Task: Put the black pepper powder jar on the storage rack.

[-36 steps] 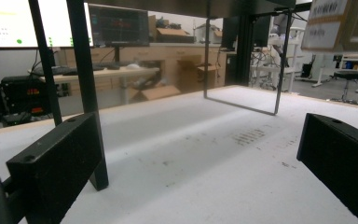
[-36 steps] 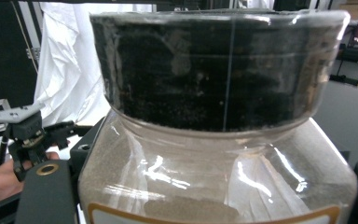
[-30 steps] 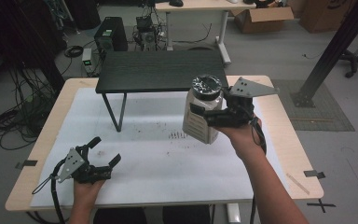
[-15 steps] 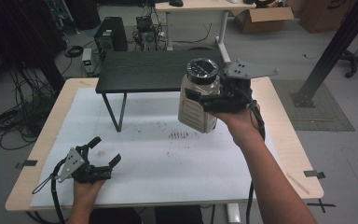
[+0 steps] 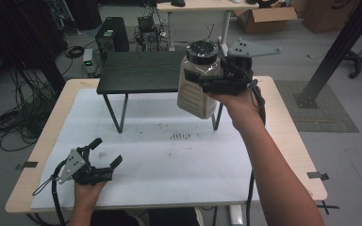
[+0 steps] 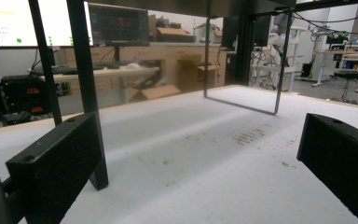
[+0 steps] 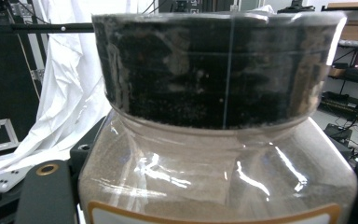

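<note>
High view has the right gripper clamped on the upright jar, the black shelf just beyond and below.

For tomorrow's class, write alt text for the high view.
The right gripper holds a tan jar with a black lid in the air beside a small black table. The left gripper, open, rests on the white tabletop.
</note>
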The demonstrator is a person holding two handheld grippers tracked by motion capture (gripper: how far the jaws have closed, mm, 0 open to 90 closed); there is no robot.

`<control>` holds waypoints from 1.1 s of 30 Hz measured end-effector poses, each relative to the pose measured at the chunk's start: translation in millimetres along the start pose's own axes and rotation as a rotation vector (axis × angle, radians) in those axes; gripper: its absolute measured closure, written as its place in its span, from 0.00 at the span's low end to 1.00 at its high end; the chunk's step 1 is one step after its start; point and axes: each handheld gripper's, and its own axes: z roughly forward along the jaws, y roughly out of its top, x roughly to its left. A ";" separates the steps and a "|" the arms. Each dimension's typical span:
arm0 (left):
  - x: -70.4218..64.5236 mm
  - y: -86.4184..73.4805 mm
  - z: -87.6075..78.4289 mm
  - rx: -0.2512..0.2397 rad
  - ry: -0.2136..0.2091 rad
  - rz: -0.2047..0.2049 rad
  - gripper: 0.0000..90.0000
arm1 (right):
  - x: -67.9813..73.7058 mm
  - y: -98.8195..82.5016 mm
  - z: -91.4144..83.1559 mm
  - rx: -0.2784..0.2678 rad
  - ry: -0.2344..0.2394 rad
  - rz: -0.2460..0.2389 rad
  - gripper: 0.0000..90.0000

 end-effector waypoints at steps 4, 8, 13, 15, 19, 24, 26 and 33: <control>-0.1 0.0 -0.1 0.000 0.001 0.001 0.01 | -4.7 7.4 4.0 -0.008 -0.005 -0.002 0.25; 0.1 0.0 -0.2 -0.002 0.001 0.001 0.00 | -10.4 15.7 8.3 -0.016 -0.009 -0.006 0.25; 0.2 -0.1 -0.3 -0.003 0.001 0.000 0.00 | -19.1 23.9 17.2 -0.013 -0.017 -0.010 0.25; 0.3 -0.1 -0.3 -0.003 0.001 0.001 0.00 | -23.2 25.8 21.0 -0.016 -0.022 -0.006 0.25; 0.3 -0.1 -0.6 -0.005 0.001 -0.001 0.00 | -31.6 26.9 29.2 -0.015 -0.032 -0.001 0.25; 0.5 -0.3 -0.9 -0.008 0.001 -0.004 0.00 | -44.0 28.6 40.3 -0.008 -0.050 0.004 0.25; 0.5 -0.4 -1.0 -0.011 0.001 -0.007 0.00 | -48.2 29.2 43.8 -0.009 -0.056 0.006 0.25; 0.7 -0.5 -1.3 -0.015 0.002 -0.005 0.00 | -63.1 29.6 58.7 -0.011 -0.073 0.007 0.25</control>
